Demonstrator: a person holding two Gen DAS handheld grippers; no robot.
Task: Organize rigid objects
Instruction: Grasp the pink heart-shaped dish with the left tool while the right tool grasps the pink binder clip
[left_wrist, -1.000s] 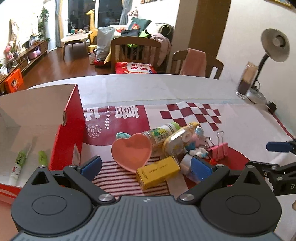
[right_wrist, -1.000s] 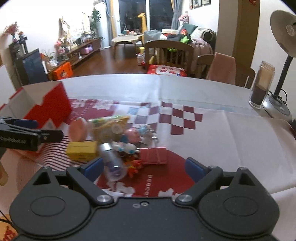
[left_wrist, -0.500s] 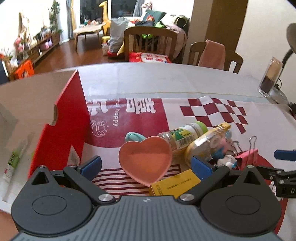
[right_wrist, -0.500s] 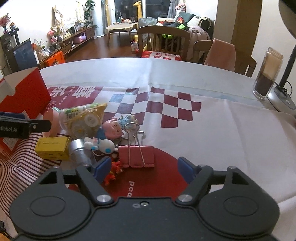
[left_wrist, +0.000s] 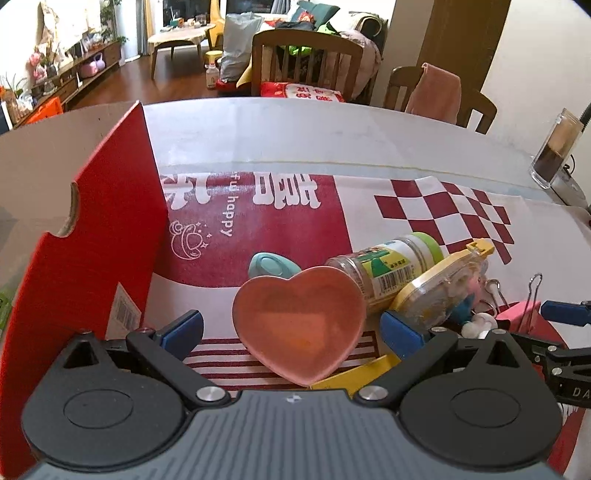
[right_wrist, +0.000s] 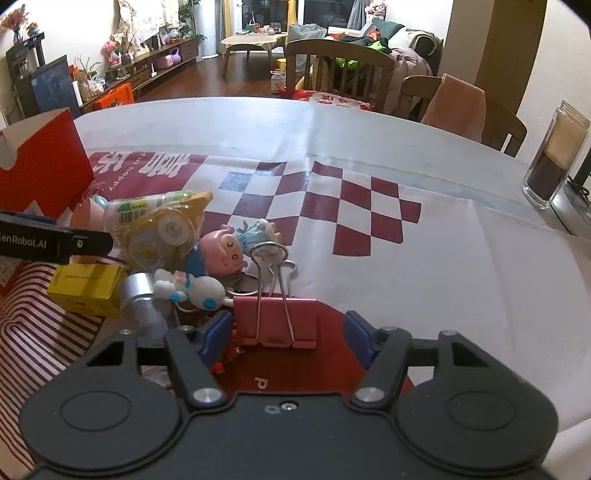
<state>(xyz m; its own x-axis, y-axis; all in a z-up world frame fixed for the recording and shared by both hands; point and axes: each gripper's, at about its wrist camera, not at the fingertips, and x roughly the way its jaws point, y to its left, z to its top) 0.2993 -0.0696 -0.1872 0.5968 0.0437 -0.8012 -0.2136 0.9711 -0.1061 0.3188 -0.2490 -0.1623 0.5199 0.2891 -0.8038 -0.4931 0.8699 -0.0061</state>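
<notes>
A: Left wrist view: the left gripper (left_wrist: 291, 330) stands wide, holding nothing, astride the pink heart dish (left_wrist: 299, 325) beside the red box (left_wrist: 92, 236). Centre on the lobes before squeezing.

B: Right wrist view: the right gripper (right_wrist: 286, 334) is closing, the pink binder clip (right_wrist: 275, 321) between its pads, seemingly untouched, though the left side is cluttered. The clip lies crosswise, wire handles pointing away; pinch its ends squarely.
</notes>
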